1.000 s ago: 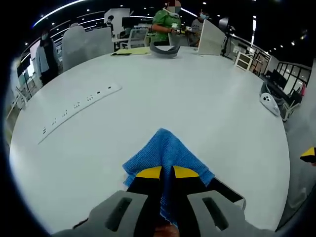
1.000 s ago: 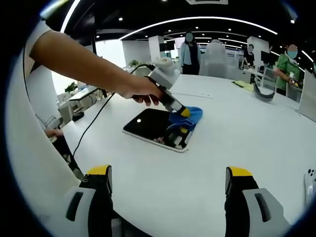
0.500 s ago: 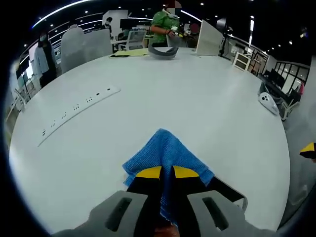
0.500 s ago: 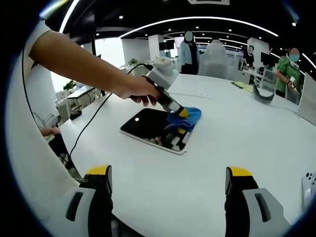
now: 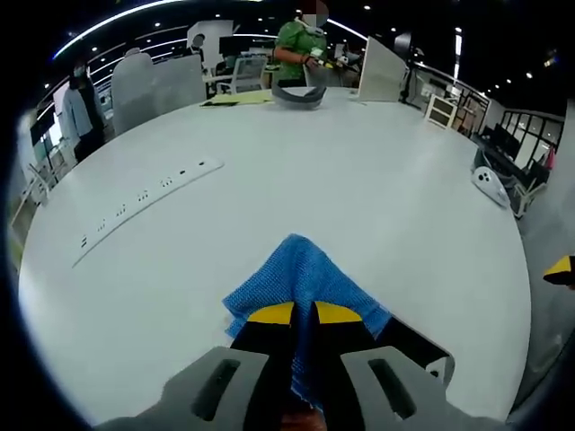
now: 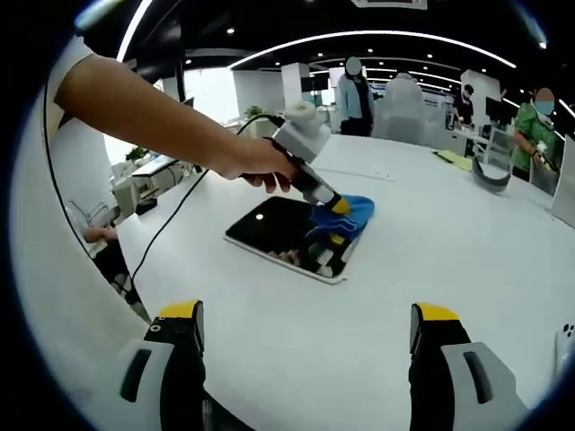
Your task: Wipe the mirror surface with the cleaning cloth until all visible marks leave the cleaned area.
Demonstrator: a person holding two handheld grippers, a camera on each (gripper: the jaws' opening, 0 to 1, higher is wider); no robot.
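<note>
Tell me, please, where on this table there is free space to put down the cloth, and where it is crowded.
Free: the white table between the mirror and the right gripper; also the stretch between the power strip and the white device. Crowded: the mirror's far corner, where the left gripper presses the blue cloth.

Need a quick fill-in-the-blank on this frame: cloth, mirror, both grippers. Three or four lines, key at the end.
1. The left gripper is shut on the ____ cloth.
2. The cloth is pressed on the far end of the ____.
3. The right gripper fingers stand ____, holding nothing.
4. The mirror lies flat on the ____ table.

Missing words: blue; mirror; open; white
</note>
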